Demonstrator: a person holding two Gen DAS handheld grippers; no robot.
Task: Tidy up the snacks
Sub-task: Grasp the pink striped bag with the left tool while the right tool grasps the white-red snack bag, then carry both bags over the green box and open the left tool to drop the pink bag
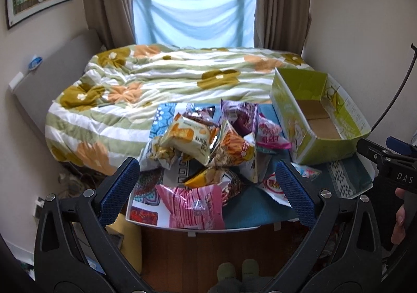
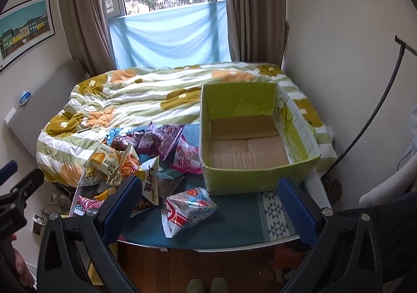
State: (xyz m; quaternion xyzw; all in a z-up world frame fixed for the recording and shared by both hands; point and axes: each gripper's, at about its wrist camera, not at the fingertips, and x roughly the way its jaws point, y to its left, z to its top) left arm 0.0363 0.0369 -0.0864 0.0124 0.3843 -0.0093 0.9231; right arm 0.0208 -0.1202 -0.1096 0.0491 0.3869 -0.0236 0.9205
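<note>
A pile of snack bags (image 1: 206,142) lies on a teal patterned cloth (image 1: 250,209) at the foot of the bed; it also shows in the right wrist view (image 2: 135,162). A pink striped bag (image 1: 192,205) lies nearest in the left wrist view. A red and white bag (image 2: 186,208) lies apart in front. An empty green cardboard box (image 2: 250,136) stands to the right of the pile; it also shows in the left wrist view (image 1: 318,116). My left gripper (image 1: 208,188) is open and empty above the pile's near edge. My right gripper (image 2: 208,201) is open and empty in front of the box.
The bed carries a striped floral duvet (image 1: 161,79). A window with curtains is behind it. Walls stand close on both sides. Wooden floor (image 2: 208,267) and the person's feet show below the bed edge. A black cable (image 2: 375,116) arcs at the right.
</note>
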